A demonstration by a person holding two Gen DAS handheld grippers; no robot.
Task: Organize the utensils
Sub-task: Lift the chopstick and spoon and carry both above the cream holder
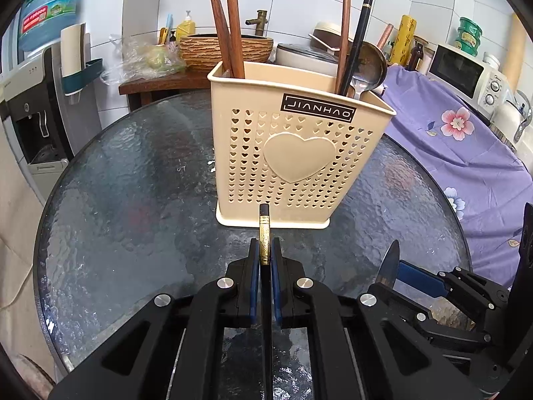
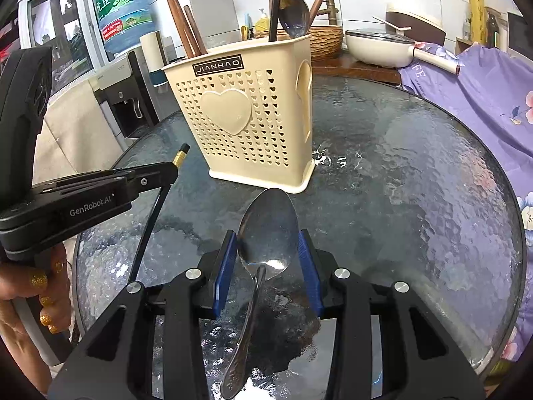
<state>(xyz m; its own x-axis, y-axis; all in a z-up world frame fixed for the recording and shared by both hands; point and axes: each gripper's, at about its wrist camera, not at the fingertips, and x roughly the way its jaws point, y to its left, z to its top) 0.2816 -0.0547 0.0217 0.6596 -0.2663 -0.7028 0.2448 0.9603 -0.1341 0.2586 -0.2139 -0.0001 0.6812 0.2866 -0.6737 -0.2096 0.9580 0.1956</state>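
Steel spoon [image 2: 268, 230], black chopstick [image 1: 265, 233] lifted

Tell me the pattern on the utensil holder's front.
Rows of small heart cut-outs around one big raised heart on the cream utensil holder; left wrist view.

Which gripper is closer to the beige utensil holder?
Left, slightly. The left gripper, holding a black chopstick, points at the utensil holder base; the right gripper, holding a spoon, sits a little further back.

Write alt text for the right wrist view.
The right gripper holds a metal spoon by its bowl above a round glass table. Ahead stands a cream utensil holder with chopsticks; at left, the left gripper holds a black chopstick.
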